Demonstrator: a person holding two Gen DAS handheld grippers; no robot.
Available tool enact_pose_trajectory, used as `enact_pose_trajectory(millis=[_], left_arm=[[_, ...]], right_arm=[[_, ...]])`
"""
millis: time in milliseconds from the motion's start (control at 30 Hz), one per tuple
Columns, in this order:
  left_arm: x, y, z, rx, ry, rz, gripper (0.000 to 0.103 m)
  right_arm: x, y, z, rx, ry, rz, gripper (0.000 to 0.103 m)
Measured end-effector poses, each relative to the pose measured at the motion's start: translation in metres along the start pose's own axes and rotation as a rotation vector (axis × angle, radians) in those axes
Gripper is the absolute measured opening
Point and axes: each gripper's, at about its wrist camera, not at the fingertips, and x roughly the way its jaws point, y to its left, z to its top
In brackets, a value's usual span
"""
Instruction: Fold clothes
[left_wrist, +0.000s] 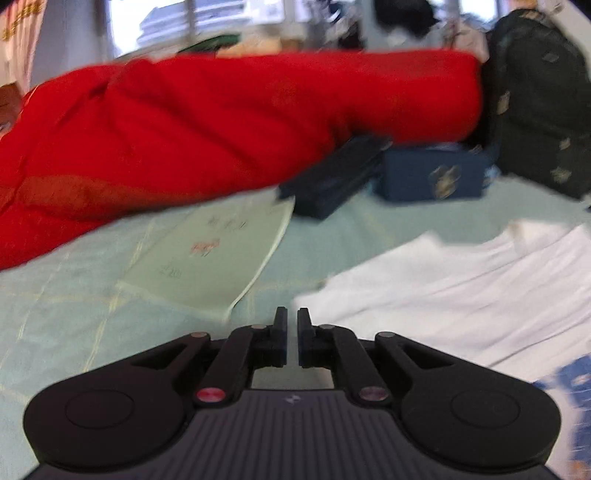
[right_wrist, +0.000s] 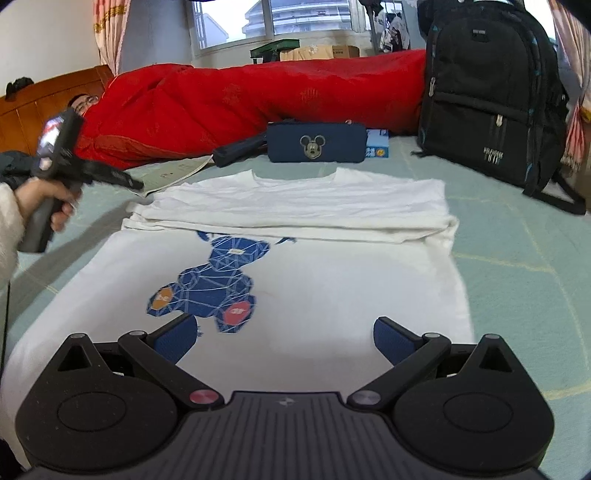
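A white T-shirt (right_wrist: 314, 288) with a blue bear print (right_wrist: 210, 288) lies flat on the pale green bed sheet (right_wrist: 517, 258). Its collar end is folded over into a band (right_wrist: 295, 206) across the far side. My right gripper (right_wrist: 286, 338) hovers over the near hem, open wide, with nothing between its blue pads. My left gripper (right_wrist: 135, 184), held in a hand (right_wrist: 40, 199), hangs in the air off the shirt's far left corner. In the left wrist view the left gripper (left_wrist: 292, 321) is shut and empty, with the shirt's edge (left_wrist: 461, 288) just to its right.
A person lies under a red quilt (right_wrist: 240, 99) along the far side of the bed. In front of it are a blue pouch (right_wrist: 316, 142), a black case (left_wrist: 332, 181) and a pale booklet (left_wrist: 207, 254). A black backpack (right_wrist: 487, 92) stands at the far right.
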Motion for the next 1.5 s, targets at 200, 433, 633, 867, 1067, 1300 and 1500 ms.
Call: enact_pose_trajectory(millis=[200, 433, 633, 867, 1067, 1300, 1500], left_arm=[[-0.004, -0.057, 0.011, 0.069, 0.012, -0.243, 0.021], [0.037, -0.082, -0.012, 0.045, 0.123, -0.298, 0.022], [0.027, -0.072, -0.003, 0.011, 0.114, -0.22, 0.031], [0.049, -0.134, 0.0, 0.068, 0.109, -0.364, 0.044], [0.06, -0.139, 0.012, 0.052, 0.075, -0.228, 0.041], [0.027, -0.13, 0.007, 0.13, 0.029, -0.275, 0.052], [0.039, -0.099, -0.008, 0.086, 0.079, -0.222, 0.053]], right_arm=[[0.021, -0.032, 0.06, -0.046, -0.027, 0.014, 0.103], [0.101, -0.071, 0.087, 0.007, 0.038, 0.063, 0.103], [0.096, -0.091, 0.051, 0.012, 0.03, 0.082, 0.103], [0.095, -0.094, 0.041, 0.019, 0.008, 0.069, 0.103], [0.081, -0.102, 0.048, 0.051, 0.015, 0.079, 0.103], [0.088, -0.128, 0.102, 0.219, -0.063, 0.222, 0.103], [0.154, -0.157, 0.1, 0.295, 0.066, 0.145, 0.103]])
